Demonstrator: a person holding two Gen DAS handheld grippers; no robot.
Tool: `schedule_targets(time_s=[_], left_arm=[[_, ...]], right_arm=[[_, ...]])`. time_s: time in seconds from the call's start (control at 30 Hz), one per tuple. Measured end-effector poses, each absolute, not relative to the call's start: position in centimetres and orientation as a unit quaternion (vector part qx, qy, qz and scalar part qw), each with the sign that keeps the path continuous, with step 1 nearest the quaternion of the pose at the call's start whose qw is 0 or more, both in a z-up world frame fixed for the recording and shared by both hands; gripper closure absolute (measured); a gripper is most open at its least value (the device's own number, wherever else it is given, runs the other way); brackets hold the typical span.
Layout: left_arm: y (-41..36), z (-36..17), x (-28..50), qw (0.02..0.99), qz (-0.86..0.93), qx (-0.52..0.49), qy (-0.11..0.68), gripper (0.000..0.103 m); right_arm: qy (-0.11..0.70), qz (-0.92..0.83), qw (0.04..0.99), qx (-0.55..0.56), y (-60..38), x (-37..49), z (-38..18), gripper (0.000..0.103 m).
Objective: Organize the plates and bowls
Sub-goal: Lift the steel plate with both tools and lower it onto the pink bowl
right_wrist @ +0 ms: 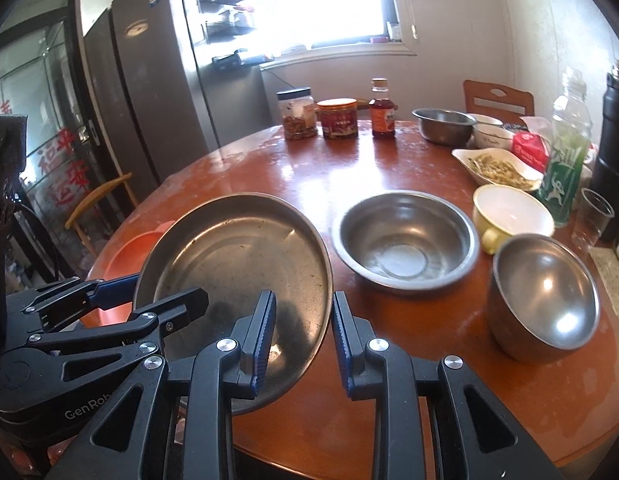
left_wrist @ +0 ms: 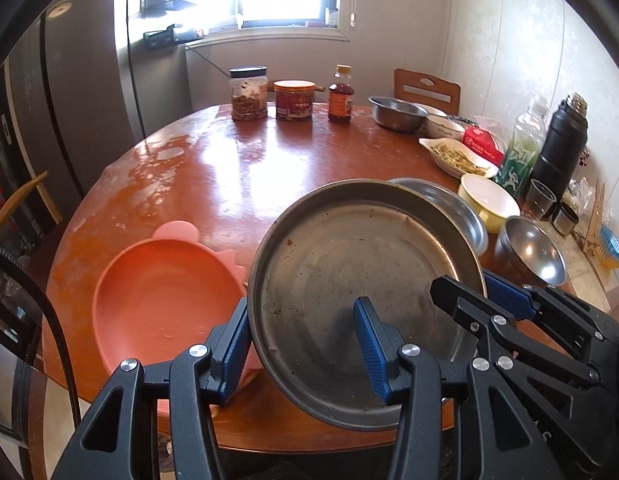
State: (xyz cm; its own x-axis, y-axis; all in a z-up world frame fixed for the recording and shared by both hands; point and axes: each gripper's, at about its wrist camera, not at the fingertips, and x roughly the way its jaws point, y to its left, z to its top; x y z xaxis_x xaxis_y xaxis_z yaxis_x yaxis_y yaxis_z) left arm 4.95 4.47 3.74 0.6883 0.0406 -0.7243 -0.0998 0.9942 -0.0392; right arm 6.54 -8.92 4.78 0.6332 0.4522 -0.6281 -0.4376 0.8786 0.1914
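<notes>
A round steel plate (left_wrist: pixel 361 264) is tilted above the table edge, its left side over a pink silicone plate (left_wrist: pixel 165 300). My left gripper (left_wrist: pixel 305 344) is open, its fingers straddling the steel plate's left rim. My right gripper (right_wrist: pixel 303 344) is also open, its fingers on either side of the steel plate's (right_wrist: pixel 237 268) right rim; it also shows in the left wrist view (left_wrist: pixel 485 300). To the right stand a wide steel bowl (right_wrist: pixel 405 240), a smaller steel bowl (right_wrist: pixel 545 292) and a yellow cup-bowl (right_wrist: pixel 509 212). The pink plate (right_wrist: pixel 133 248) peeks out at left.
On the round wooden table (left_wrist: pixel 229 168) stand two jars and a bottle (left_wrist: pixel 340 94) at the back, another steel bowl (left_wrist: pixel 397 114), a white dish of food (left_wrist: pixel 457 156), a green bottle, a black thermos (left_wrist: pixel 561 140) and cups at right. A fridge stands left.
</notes>
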Motion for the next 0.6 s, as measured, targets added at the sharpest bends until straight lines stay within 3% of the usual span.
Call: schedule_targets(time_s=[0.6], left_arm=[[13.8, 5.2, 3.8, 0.919, 0.103, -0.071, 0.374, 0.053]], right_arm=[[0.325, 0.310, 0.893, -0.022, 1.4, 8.1, 7.4, 0.073]])
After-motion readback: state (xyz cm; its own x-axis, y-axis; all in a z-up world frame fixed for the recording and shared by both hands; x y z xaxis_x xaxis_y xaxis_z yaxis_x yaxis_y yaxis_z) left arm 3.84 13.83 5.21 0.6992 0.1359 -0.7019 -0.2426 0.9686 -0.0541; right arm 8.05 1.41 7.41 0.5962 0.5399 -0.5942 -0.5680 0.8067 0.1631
